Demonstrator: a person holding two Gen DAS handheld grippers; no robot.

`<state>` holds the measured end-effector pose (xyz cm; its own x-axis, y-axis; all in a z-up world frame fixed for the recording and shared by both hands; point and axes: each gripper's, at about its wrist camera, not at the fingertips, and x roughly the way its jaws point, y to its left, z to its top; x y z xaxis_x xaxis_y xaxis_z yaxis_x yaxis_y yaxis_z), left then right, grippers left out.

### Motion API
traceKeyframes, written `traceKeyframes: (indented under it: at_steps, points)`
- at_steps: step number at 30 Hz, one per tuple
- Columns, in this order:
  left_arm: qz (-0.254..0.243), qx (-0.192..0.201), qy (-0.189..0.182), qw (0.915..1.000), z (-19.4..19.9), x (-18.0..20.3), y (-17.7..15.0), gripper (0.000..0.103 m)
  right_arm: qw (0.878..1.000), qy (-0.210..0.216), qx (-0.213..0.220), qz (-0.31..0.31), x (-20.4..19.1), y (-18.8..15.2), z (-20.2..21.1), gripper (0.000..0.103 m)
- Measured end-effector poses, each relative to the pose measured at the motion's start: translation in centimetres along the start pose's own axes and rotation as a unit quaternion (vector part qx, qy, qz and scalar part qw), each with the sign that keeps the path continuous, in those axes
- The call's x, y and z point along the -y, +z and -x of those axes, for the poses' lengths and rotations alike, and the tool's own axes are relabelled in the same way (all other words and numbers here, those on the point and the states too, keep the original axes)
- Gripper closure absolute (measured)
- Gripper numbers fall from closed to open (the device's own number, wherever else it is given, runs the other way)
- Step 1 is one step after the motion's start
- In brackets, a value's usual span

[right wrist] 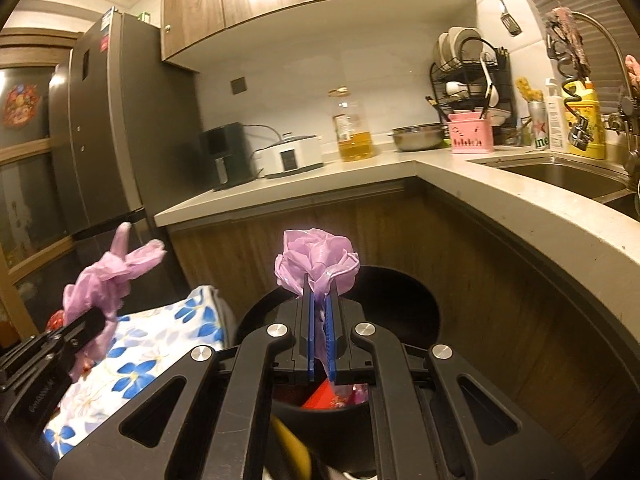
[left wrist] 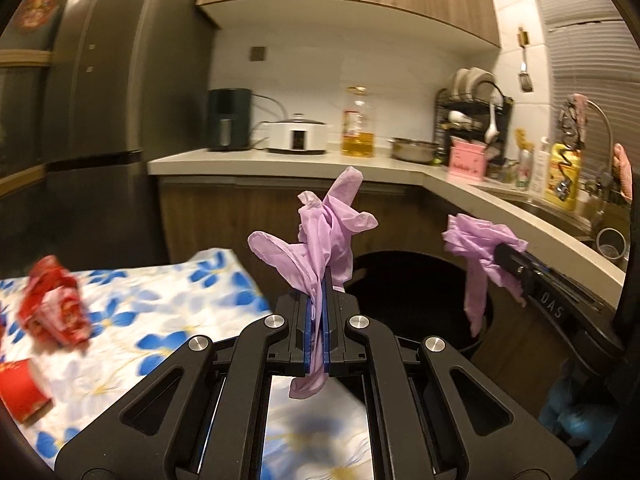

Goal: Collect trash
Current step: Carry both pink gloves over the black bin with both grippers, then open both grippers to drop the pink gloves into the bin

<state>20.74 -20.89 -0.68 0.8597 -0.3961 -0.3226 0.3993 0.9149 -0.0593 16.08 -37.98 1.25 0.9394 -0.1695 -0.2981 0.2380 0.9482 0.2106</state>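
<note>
Table edge: a cloth with blue flowers [left wrist: 168,300] covers the table at far left; crumpled red wrappers [left wrist: 56,304] and a red paper cup [left wrist: 20,392] lie on it, blurred.
Left gripper [left wrist: 318,280]: points forward and slightly downward over the table's right edge, toward the bin; its blue pads [left wrist: 310,320] are pressed together on a lilac disposable glove.
Left glove [left wrist: 320,236]: pinched at its middle, its empty fingers stick up and outward above the jaws, and a short tail hangs below them.
Bin [left wrist: 416,280]: a round black trash bin stands on the floor against the wooden cabinet front, between table and counter; in the right wrist view red scraps [right wrist: 324,398] show inside it.
Right gripper [right wrist: 318,284]: held just above the bin's open mouth, tilted a little downward, jaws clamped on a second lilac glove.
Right glove [right wrist: 316,260]: bunched into a ball above the fingertips, a strip trailing down between the pads.
Counter [right wrist: 500,192]: curves behind and to the right, with a sink [right wrist: 560,176].
</note>
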Motion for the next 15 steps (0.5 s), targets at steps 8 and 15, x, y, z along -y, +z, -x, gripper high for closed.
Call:
traceKeyframes:
  at_steps: [8,15]
  points:
    - [-0.008,-0.007,-0.041,0.9991,-3.4,2.7,0.6,0.101,1.0,-0.004,0.008,-0.007,1.5,0.6,-0.5,0.098]
    - [-0.012,-0.012,-0.065,0.9977,-5.2,3.8,0.6,0.1,1.0,0.002,0.008,-0.01,1.9,0.9,-1.2,0.097]
